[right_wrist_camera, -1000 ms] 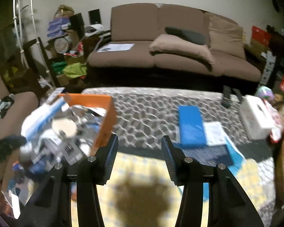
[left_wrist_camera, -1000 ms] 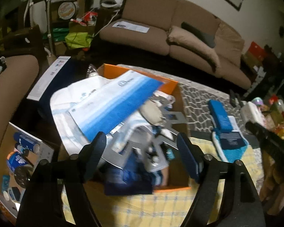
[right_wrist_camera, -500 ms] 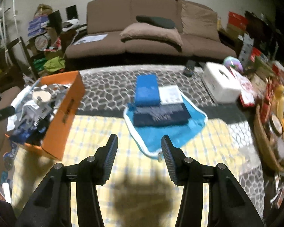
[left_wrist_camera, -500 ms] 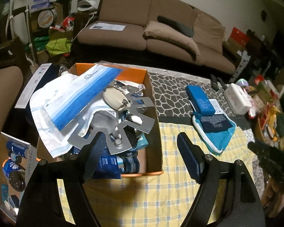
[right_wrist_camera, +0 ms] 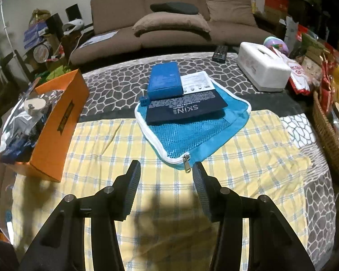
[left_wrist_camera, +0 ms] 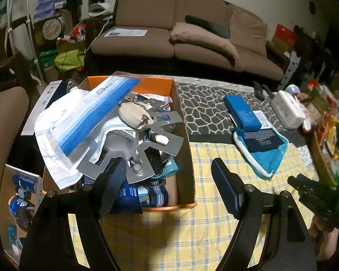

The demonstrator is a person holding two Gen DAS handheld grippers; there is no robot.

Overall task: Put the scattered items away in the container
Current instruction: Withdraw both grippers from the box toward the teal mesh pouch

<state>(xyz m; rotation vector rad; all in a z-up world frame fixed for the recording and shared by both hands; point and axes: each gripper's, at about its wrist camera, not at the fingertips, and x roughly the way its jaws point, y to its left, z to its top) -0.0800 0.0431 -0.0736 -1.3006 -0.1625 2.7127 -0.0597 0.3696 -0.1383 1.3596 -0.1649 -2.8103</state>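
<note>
While our left gripper point(left_wrist_camera: 169, 176) hangs wide open and empty by the full orange box point(left_wrist_camera: 183, 140), our right gripper point(right_wrist_camera: 166, 176), open and empty too, points at the blue pouch point(right_wrist_camera: 192, 133) on the yellow cloth point(right_wrist_camera: 101, 149)

— From where does the left wrist view look?
— From above the yellow checked cloth point(left_wrist_camera: 169, 237), close over the orange box point(left_wrist_camera: 185, 162), facing the brown sofa point(left_wrist_camera: 180, 33).
— And the right wrist view?
— Further right, near the blue mesh pouch point(right_wrist_camera: 192, 133), also facing the sofa point(right_wrist_camera: 169, 18).
— What do they share?
— Box point(right_wrist_camera: 58, 124), pouch point(left_wrist_camera: 266, 158), cloth point(right_wrist_camera: 169, 203) and sofa.
</note>
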